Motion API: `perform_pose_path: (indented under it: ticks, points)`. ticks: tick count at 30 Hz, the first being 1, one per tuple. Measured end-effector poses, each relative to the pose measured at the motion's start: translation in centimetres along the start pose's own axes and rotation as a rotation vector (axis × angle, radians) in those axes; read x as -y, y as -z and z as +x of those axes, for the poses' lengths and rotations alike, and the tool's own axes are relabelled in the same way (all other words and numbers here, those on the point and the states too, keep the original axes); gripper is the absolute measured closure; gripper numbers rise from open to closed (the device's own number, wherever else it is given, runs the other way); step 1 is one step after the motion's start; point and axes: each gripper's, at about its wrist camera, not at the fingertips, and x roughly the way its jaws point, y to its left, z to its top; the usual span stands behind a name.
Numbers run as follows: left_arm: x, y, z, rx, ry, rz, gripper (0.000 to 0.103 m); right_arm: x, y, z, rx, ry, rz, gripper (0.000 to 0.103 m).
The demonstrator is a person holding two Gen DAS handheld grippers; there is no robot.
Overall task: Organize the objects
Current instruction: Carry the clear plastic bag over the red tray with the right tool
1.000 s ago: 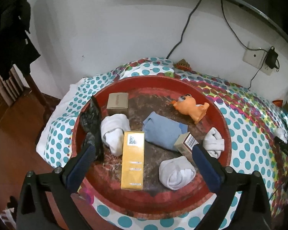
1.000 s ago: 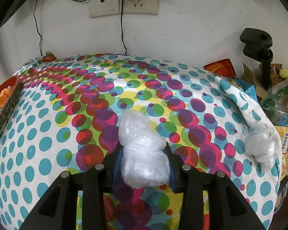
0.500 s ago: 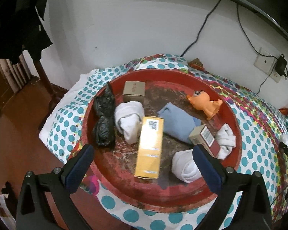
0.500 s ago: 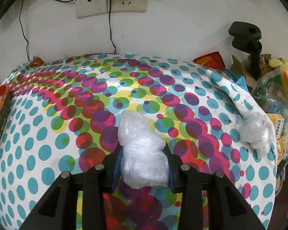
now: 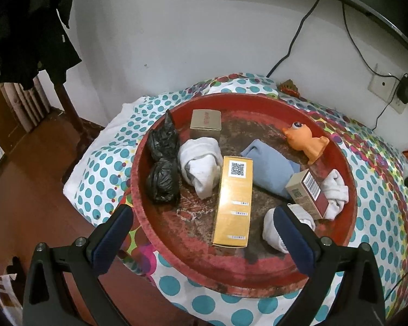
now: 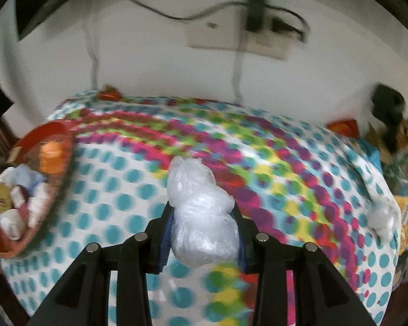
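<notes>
— While my right tool (image 6: 204, 233) is clamped on the bundled clear plastic bag (image 6: 201, 212), where does that put us in the tidying?

— Mid-carry, I judge. That bag sits squeezed between both pads, clear of the dotted tablecloth (image 6: 285, 179), and the round red tray (image 6: 27, 146) lies off to the left of that view, well apart from it.

— And your left tool (image 5: 201, 233)?

— Its jaws stand wide with nothing between them, hovering over the near rim of the tray, above the yellow box (image 5: 235, 201).

— What does the next move need?

— A swing left toward the tray and a free patch to set the bag on. Boxes, rolled white socks (image 5: 201, 163), a black bag (image 5: 163, 168), a blue cloth (image 5: 269, 171) and an orange toy (image 5: 307, 142) already crowd it. Another clear bag (image 6: 380, 214) waits at the table's right edge.
</notes>
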Motion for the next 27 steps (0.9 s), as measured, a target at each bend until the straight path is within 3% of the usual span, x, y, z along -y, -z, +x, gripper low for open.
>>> perform_pose_path:
  ticks: [11, 17, 27]
  points:
    - [-1.4, -0.5, -1.0, 0.018, -0.007, -0.011, 0.000, -9.2, -1.5, -2.4, 0.005, -0.125, -0.125, 0.065]
    - [-1.9, -0.8, -1.5, 0.023, -0.007, -0.007, 0.000, -16.0, -2.9, -0.7, -0.002, -0.165, -0.200, 0.065]
    - [-3.3, -1.0, -1.2, -0.005, -0.031, -0.045, 0.000, -23.8, -3.6, 0.5, -0.015, -0.250, -0.272, 0.065]
